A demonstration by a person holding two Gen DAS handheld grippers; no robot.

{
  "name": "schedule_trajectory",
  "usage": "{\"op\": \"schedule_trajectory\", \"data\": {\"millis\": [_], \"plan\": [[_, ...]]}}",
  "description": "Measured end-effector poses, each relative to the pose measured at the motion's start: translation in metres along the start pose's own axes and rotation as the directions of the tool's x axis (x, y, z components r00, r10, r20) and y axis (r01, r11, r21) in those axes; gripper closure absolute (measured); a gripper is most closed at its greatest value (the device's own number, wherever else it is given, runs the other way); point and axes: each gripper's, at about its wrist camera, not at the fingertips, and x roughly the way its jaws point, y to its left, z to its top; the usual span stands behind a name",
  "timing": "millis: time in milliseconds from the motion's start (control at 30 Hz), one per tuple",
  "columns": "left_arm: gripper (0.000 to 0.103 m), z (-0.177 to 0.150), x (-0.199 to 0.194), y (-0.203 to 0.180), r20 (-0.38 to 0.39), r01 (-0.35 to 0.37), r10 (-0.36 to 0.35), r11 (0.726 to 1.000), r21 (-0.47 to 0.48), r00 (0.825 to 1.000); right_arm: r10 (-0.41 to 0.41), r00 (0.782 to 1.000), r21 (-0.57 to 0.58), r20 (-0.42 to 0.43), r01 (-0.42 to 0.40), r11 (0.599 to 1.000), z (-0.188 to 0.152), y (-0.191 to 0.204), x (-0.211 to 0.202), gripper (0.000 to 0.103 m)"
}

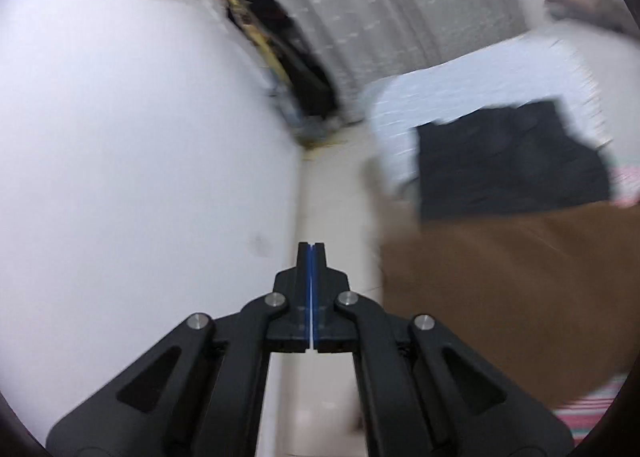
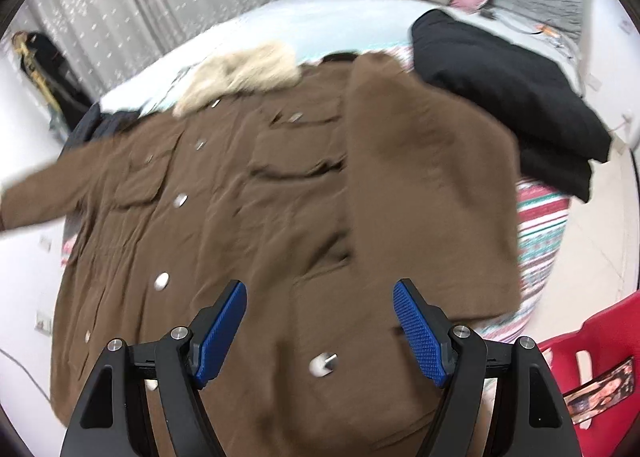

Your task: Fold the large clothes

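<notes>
Coat position: the brown coat (image 2: 248,217) lies spread front-up on the bed (image 2: 320,23), fur collar (image 2: 240,73) at the far end; one side panel is folded over the middle, the other sleeve (image 2: 36,197) stretches off toward the wall.
Left hand-held gripper (image 1: 311,253): closed with nothing between the fingers, pointing at the floor beside the bed, well apart from the coat.
Right hand-held gripper (image 2: 320,331): fully open, above the coat's lower front, gripping nothing.
Risk, hem slip: the lower edge hangs near the bed's edge; a one-sided pull could drag the coat off.
Risk, unfolding: the folded panel lies loose and could flip back if the cloth below is tugged.
Risk, snag: the metal buttons (image 2: 162,281) could catch a finger.
Risk, crowding: the black garment (image 2: 500,97) just beside the coat could get swept along.
</notes>
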Motion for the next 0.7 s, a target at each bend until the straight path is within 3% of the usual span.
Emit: {"op": "schedule_trajectory", "data": {"millis": [67, 133, 200, 267, 400, 567, 600, 633, 667, 700], "plan": [[0.101, -0.008, 0.011, 0.003, -0.044, 0.036, -0.038, 0.998, -0.046, 0.998, -0.047, 0.999, 0.016, 0.007, 0.047, 0.999, 0.006, -0.014, -0.003, 0.026], [0.086, -0.014, 0.011, 0.002, -0.082, 0.105, -0.112, 0.991, -0.084, 0.99, -0.067, 0.998, 0.018, -0.002, 0.067, 0.998, 0.007, -0.022, -0.004, 0.026], [0.043, -0.019, 0.002, -0.007, -0.104, 0.184, -0.194, 0.977, -0.104, 0.975, -0.075, 0.997, -0.005, -0.024, 0.075, 0.997, 0.008, -0.025, 0.0, 0.026], [0.033, -0.025, -0.011, -0.012, -0.097, 0.245, -0.257, 0.962, -0.119, 0.962, -0.099, 0.994, -0.035, -0.048, 0.098, 0.995, 0.009, -0.024, 0.011, 0.026], [0.025, -0.038, -0.046, -0.034, -0.126, 0.388, -0.405, 0.911, -0.139, 0.906, -0.124, 0.987, -0.108, -0.1, 0.114, 0.988, 0.015, -0.012, 0.045, 0.026], [0.023, -0.055, -0.099, -0.067, -0.125, 0.558, -0.571, 0.821, -0.123, 0.812, -0.178, 0.973, -0.151, -0.148, 0.156, 0.976, 0.02, -0.01, 0.095, 0.029], [0.023, -0.056, -0.109, -0.076, -0.125, 0.586, -0.596, 0.803, -0.108, 0.794, -0.21, 0.969, -0.165, -0.129, 0.187, 0.968, 0.02, -0.01, 0.101, 0.038], [0.023, -0.058, -0.12, -0.087, -0.124, 0.617, -0.623, 0.782, -0.087, 0.772, -0.239, 0.964, -0.188, -0.117, 0.215, 0.959, 0.02, -0.009, 0.103, 0.076], [0.023, -0.059, -0.132, -0.095, -0.125, 0.642, -0.644, 0.764, -0.065, 0.755, -0.294, 0.95, -0.246, -0.101, 0.262, 0.933, 0.021, -0.005, 0.103, 0.097], [0.022, -0.06, -0.146, -0.108, -0.129, 0.668, -0.665, 0.744, -0.03, 0.735, -0.308, 0.948, -0.272, -0.085, 0.275, 0.922, 0.024, -0.003, 0.095, 0.098]]}}
